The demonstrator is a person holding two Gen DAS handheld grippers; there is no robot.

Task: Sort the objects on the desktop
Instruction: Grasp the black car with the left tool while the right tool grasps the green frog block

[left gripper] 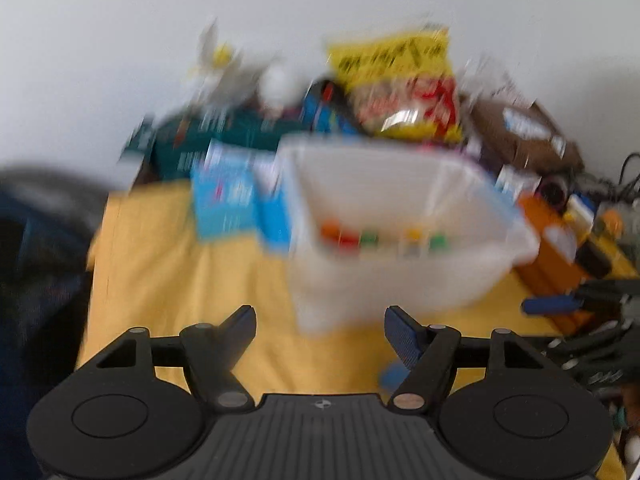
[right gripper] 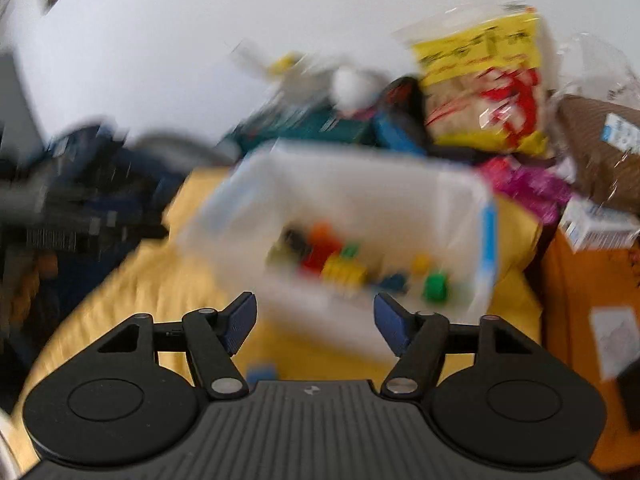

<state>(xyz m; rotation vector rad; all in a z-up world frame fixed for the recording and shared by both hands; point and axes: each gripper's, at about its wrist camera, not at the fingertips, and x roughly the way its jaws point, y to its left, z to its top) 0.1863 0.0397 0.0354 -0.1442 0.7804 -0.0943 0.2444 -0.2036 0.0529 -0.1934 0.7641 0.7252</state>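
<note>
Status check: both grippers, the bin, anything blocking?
Left gripper open, empty. Right gripper open, empty. Clear bin ahead on yellow cloth, coloured blocks inside. One small blue block loose on the cloth; approach otherwise clear, frames blurred.

We see both views lit evenly and brightly, as by soft daylight, with no hard shadows and no single source in view. Heavy motion blur smears everything past the fingers: the bin (left gripper: 404,216), the blocks (right gripper: 344,268) in it and the yellow bag (right gripper: 486,92) are streaked, their print unreadable. Only each gripper body at the bottom stays sharp. Small glints show on the bag's plastic. The fisheye bends the yellow cloth (left gripper: 160,272) outward, and the corners fall off to black.
</note>
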